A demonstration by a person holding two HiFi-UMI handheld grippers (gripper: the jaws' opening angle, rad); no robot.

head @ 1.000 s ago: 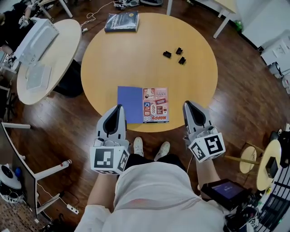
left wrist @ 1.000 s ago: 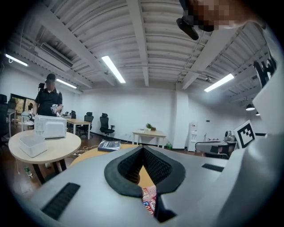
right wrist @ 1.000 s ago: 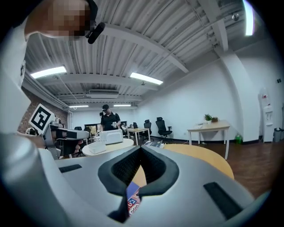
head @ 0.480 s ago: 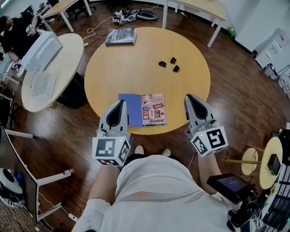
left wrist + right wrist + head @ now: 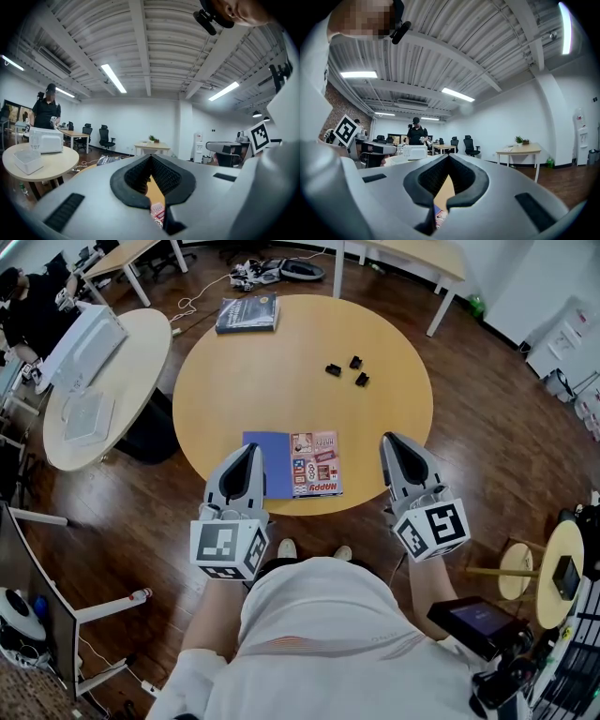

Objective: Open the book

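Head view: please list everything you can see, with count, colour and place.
Round table: one, light wood, centre.
Open book: one, blue left page, pictured right page, table's near edge.
Closed book: one, dark, table's far edge.
Small black pieces: three, black, far right of the table.
Side table: one, pale, left, bearing a white box.
Floor: dark wood.
Left gripper: grey, shut, empty, at the book's left.
Right gripper: grey, shut, empty, right of the book.

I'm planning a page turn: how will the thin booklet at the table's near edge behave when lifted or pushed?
The booklet lies very flat and thin, so it is probably light and floppy; a lifted side would likely bend. On the smooth table it may slide when pushed.
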